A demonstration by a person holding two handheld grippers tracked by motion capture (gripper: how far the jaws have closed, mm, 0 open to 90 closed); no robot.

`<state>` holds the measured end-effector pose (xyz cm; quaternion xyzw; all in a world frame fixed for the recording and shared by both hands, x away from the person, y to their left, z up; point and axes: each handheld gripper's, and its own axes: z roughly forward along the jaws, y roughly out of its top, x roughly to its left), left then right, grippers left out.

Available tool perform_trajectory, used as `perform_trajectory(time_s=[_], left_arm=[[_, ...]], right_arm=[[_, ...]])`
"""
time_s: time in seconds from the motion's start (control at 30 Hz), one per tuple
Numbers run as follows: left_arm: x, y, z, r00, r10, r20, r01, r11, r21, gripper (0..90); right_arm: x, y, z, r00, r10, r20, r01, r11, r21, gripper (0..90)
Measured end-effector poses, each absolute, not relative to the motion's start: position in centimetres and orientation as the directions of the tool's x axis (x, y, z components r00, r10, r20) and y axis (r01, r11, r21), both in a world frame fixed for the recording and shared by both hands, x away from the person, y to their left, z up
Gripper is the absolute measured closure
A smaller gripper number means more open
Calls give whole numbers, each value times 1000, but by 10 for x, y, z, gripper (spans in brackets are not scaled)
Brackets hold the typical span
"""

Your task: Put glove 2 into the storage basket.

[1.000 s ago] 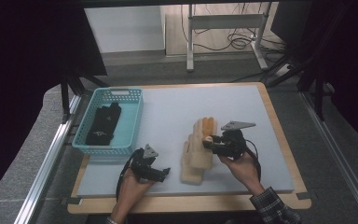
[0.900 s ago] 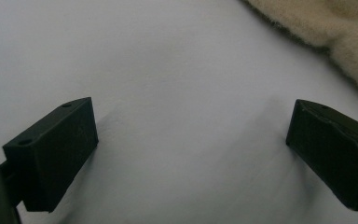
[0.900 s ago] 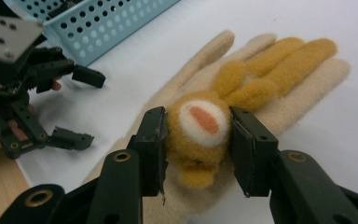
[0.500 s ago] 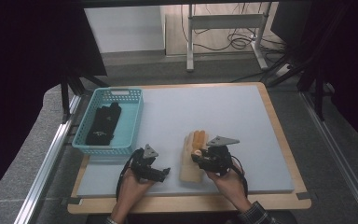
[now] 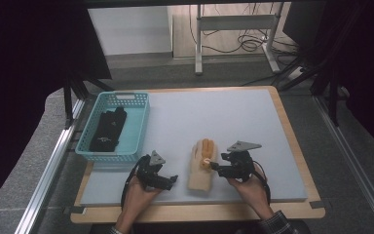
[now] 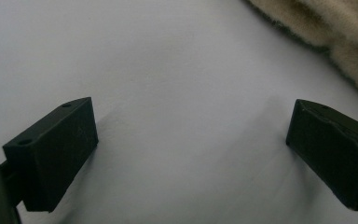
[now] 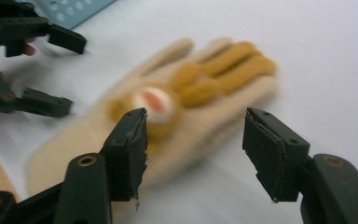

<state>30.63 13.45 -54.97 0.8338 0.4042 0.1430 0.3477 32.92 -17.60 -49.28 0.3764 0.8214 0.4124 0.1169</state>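
Near the front edge of the worktop a beige glove lies flat, its orange fingers pointing away from the person. It is alone on the grey surface, well apart from the blue basket at the left, where a black glove already rests.

On the right side of the beige glove sits the right gripper, low and very close to it. Its jaws have just been opening, and in the right gripper view they stand apart with nothing pressed between them; the glove is only seen beyond them, a little blurred. So this gripper holds nothing at this moment.

To the left, the left gripper waits just beside the cuff end of the glove. In the left gripper view its jaws are wide apart over bare worktop, and only a fuzzy edge of the glove shows in the upper right corner.

I judge that the step in hand is the approach for a pick: the beige glove probably has to join the black one in the basket. The next move calls for the right gripper to go down until one jaw slides under the soft fabric, then to close firmly on an edge. The cloth is limp, so a shallow pinch may slip when lifting.
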Motion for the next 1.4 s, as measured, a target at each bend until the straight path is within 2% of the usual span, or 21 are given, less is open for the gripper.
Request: perform_trajectory(time_s=[0.27, 0.4, 0.6, 1.0, 1.2, 1.4], left_arm=[[301, 137, -549, 623, 781, -41, 579, -425, 696, 27], [297, 145, -548, 602, 798, -37, 593, -416, 689, 27], [294, 156, -547, 572, 820, -13, 606, -412, 681, 25], [293, 169, -549, 542, 840, -31, 625, -378, 683, 24], [294, 172, -552, 547, 836, -46, 621, -368, 693, 8], [294, 171, -552, 546, 837, -43, 620, -369, 693, 8]], right_arm=[[327, -193, -514, -728, 672, 136, 527, 422, 738, 741], [322, -186, -521, -766, 631, 127, 504, 465, 728, 803], [319, -169, -528, -794, 599, 108, 479, 506, 718, 812], [322, -129, -533, -820, 563, 106, 452, 523, 722, 792], [322, -118, -532, -834, 545, 87, 427, 538, 726, 731], [325, -146, -523, -798, 601, 38, 422, 514, 746, 596]])
